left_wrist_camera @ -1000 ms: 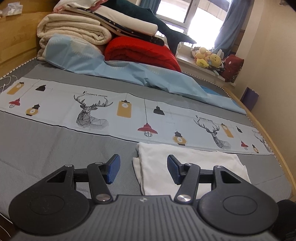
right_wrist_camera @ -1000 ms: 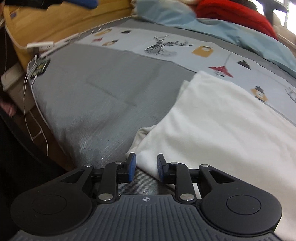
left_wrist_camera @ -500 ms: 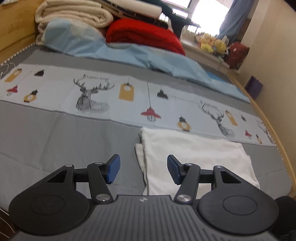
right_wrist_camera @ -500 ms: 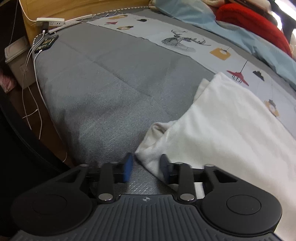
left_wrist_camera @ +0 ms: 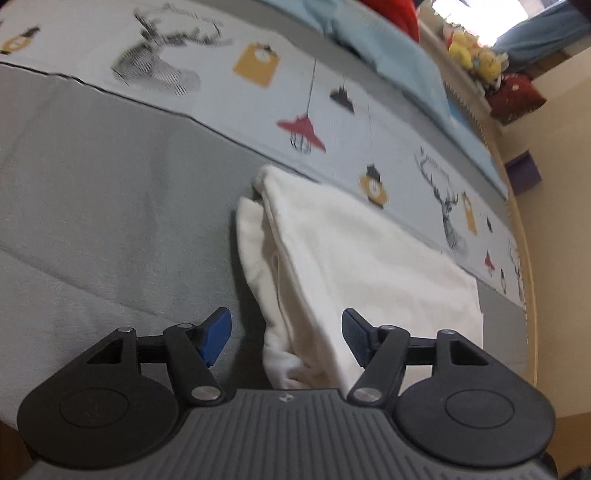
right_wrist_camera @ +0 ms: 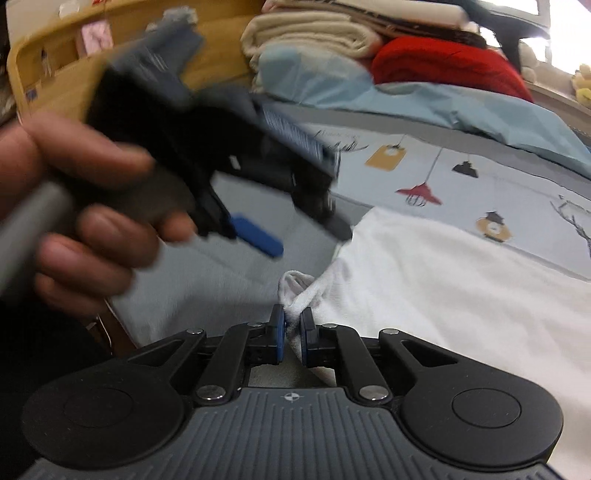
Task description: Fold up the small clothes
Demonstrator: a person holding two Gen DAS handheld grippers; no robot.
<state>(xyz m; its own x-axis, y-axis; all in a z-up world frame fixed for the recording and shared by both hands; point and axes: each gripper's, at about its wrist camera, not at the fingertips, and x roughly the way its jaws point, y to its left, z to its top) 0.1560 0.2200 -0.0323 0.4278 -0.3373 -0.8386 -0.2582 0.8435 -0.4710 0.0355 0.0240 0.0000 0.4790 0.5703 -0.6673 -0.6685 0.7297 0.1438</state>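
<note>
A: Where's the garment?

B: One white garment, lying on the bed, partly on the grey cover and partly on the printed strip. Already doubled over, looks like. A second layer or sleeve sticks out along its left edge.

A: Handling?

B: Soft and limp, light, thin knit by the look. No stiffness; it'll drape and sag from whatever point it's lifted by. Not fragile. It could slip if only one layer is pinched. Best holds are the corners and the folded edge, both layers together.

A: Right gripper?

B: Right gripper has just been closing; the fingers are nearly together, pinching the near left corner of the cloth. The corner is bunched up between the pads.

A: Left?

B: Left gripper is wide apart, has just been opening further, nothing pinched. It sits over the near edge, with the cloth's bottom corner between the fingers but untouched. In the right view it's a blur in a hand, above the grey cover, left of the garment.

A: Count?

B: Garments to fold: one. Grippers: two. Behind it is a stack of folded blankets, a red quilt and a blue sheet. None of those belong to the task, I'd say.
</note>
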